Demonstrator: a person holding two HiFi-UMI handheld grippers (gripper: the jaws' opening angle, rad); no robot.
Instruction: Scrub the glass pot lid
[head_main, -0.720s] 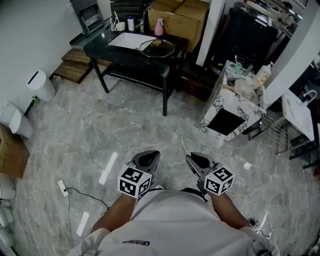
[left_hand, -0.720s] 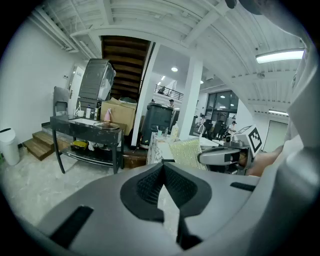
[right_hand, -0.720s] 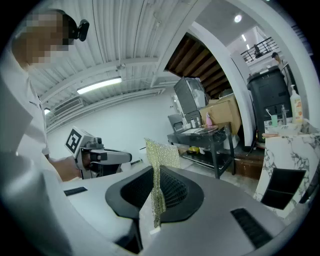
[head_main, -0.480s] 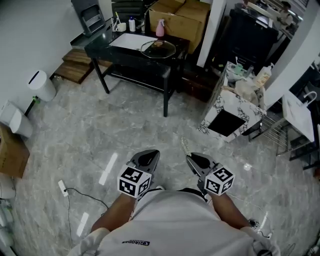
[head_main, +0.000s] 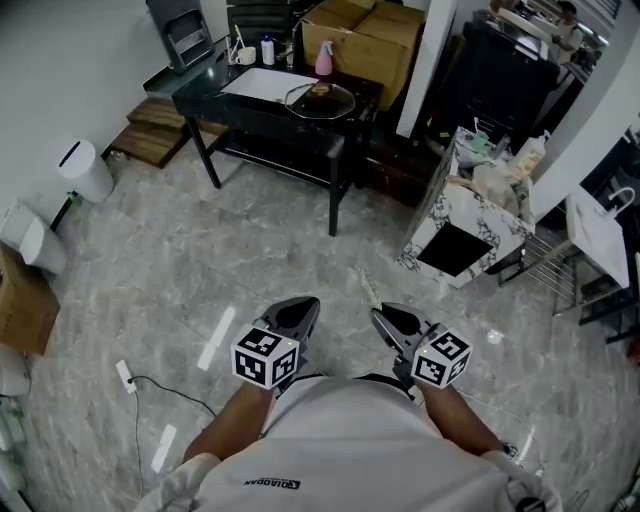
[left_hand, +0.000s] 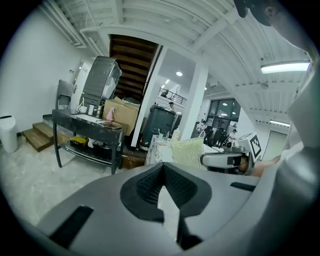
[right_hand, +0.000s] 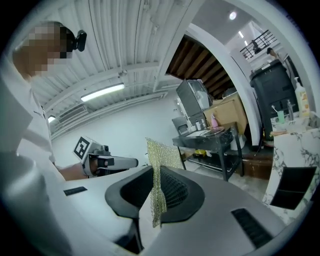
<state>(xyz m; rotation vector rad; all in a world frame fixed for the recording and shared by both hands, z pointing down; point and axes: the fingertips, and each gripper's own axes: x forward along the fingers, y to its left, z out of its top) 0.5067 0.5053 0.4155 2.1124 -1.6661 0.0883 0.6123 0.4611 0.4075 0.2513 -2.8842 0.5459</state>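
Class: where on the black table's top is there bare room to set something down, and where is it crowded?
Free: the white sheet left of the glass pot lid, and the black table's dark left end beside it. Crowded: the back edge with cup, white bottle and pink spray bottle; the lid fills the right end.

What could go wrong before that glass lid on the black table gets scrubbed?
The mesh scrub cloth sticks far out of the jaws of the right gripper, so it might fold or slip under pressure. The glass pot lid lies near the end of the black table, and the left gripper is shut and empty; unsteadied, the lid could slide off.
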